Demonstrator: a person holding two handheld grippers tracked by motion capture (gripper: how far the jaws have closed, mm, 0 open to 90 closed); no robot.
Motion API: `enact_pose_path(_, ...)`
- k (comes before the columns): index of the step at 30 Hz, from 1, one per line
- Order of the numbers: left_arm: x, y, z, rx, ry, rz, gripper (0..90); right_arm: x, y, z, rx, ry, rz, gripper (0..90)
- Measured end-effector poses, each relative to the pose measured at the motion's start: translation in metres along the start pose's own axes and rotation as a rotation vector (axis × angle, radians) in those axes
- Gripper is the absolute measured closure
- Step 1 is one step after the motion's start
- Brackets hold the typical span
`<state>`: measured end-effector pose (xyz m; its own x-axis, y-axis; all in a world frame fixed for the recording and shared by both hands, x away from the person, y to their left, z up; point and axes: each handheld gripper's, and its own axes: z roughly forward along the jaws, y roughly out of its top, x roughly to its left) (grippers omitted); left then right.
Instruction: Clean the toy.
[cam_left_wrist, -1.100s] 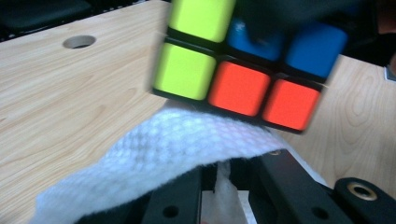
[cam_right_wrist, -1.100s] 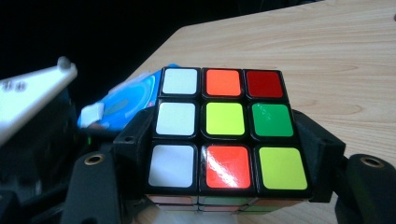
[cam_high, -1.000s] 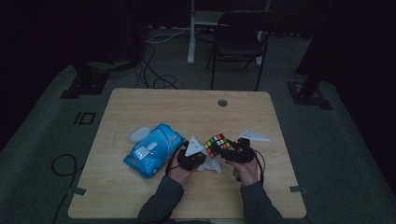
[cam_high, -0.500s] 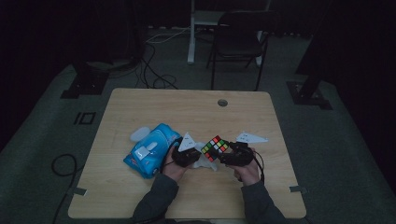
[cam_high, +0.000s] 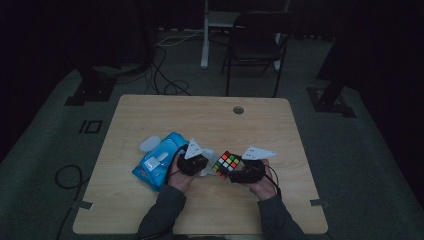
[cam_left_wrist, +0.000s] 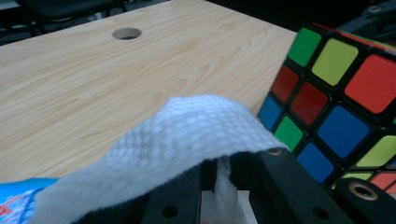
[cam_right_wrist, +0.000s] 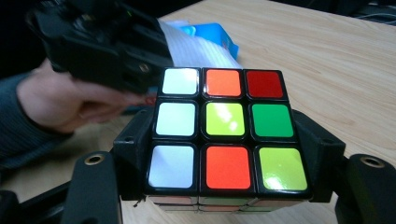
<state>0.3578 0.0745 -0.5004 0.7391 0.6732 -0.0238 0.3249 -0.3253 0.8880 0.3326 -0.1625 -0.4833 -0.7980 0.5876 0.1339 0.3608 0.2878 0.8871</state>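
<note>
We judge wiping is underway: our right gripper (cam_right_wrist: 224, 186) clamps the puzzle cube (cam_right_wrist: 223, 130), left gripper (cam_left_wrist: 219, 186) pinches a wet wipe (cam_left_wrist: 187, 135); next, press it against a face.

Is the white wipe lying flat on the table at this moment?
No: in the left gripper view the white wipe is draped over the left gripper, its jaws shut on it, above the table.

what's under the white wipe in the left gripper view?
The wipe drapes over the left gripper; its black jaws show beneath it, pinching a fold. Beside it sits the puzzle cube. The jaw tips and whatever table lies under the wipe are covered.
</note>
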Motion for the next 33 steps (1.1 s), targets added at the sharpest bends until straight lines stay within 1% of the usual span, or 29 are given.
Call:
enact_pose_path(5, 0.003, -0.002, -0.003, 0.005, 0.035, -0.008, 85.7, -0.004, -0.004, 0.001, 0.017, -0.031, 0.003, 33.8)
enact_pose_path(13, 0.004, -0.004, -0.006, 0.011, 0.067, -0.01, 85.5, -0.009, -0.01, 0.003, 0.039, -0.085, 0.004, 33.8)
enact_pose_path(22, 0.006, -0.009, -0.009, 0.027, 0.088, -0.019, 85.2, -0.014, -0.015, 0.003, 0.049, -0.143, -0.008, 33.8)
enact_pose_path(28, 0.006, -0.012, -0.009, 0.046, 0.095, -0.022, 84.5, -0.018, -0.019, 0.004, 0.075, -0.188, -0.015, 33.8)
enact_pose_path(33, 0.006, -0.015, -0.009, 0.059, 0.096, -0.026, 83.4, -0.021, -0.023, 0.004, 0.083, -0.207, -0.012, 33.8)
